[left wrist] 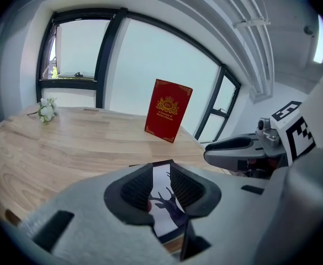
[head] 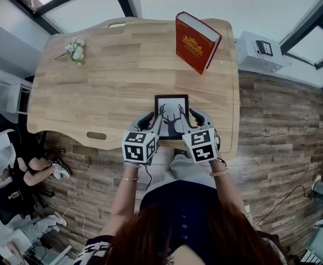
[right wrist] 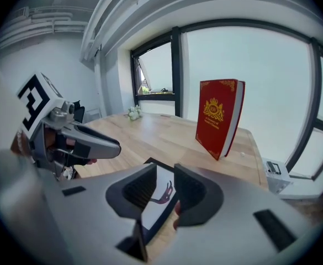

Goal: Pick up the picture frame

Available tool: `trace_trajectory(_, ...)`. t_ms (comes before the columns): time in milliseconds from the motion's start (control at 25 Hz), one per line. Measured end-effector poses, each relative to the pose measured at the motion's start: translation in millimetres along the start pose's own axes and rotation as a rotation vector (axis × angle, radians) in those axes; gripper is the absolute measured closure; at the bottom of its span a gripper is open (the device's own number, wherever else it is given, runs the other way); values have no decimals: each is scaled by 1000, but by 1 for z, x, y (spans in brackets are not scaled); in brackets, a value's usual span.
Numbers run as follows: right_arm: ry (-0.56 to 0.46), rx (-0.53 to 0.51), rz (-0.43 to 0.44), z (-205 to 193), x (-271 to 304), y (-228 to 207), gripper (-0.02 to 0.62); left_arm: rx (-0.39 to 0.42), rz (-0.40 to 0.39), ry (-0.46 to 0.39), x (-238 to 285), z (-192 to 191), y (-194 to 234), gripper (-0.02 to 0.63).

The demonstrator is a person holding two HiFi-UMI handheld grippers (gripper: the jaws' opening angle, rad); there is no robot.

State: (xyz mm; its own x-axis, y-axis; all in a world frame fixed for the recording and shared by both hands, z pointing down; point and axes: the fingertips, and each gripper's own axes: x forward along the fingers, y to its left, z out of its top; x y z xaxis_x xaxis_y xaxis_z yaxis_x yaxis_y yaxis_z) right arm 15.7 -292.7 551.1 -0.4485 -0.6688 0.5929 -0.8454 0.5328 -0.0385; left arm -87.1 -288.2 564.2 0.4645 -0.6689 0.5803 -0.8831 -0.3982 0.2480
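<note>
The black picture frame [head: 171, 115] with a deer print lies flat near the front edge of the wooden table [head: 95, 93]. My left gripper [head: 153, 121] sits at its left edge and my right gripper [head: 190, 119] at its right edge. In the left gripper view the jaws [left wrist: 161, 178] stand apart, with the frame [left wrist: 162, 200] showing in the gap. The right gripper view shows the same: jaws [right wrist: 165, 184] parted, and the frame's edge [right wrist: 158, 200] between them with room at the pads. Each gripper view also catches the other gripper [left wrist: 244, 150] [right wrist: 78, 139].
A red book [head: 197, 42] stands upright at the table's far right. A small bunch of white flowers [head: 75, 49] lies at the far left. A white box [head: 258, 49] sits beyond the right edge. A person [head: 6, 164] sits on the floor at the left.
</note>
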Motion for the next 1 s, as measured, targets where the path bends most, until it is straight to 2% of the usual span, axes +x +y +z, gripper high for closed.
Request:
trace_trajectory(480, 77, 3, -11, -26, 25, -9, 488, -41, 39, 102, 25, -36, 21, 499)
trace_trajectory(1000, 174, 67, -12, -64, 50, -17, 474, -98, 60, 212, 46, -72, 39, 494)
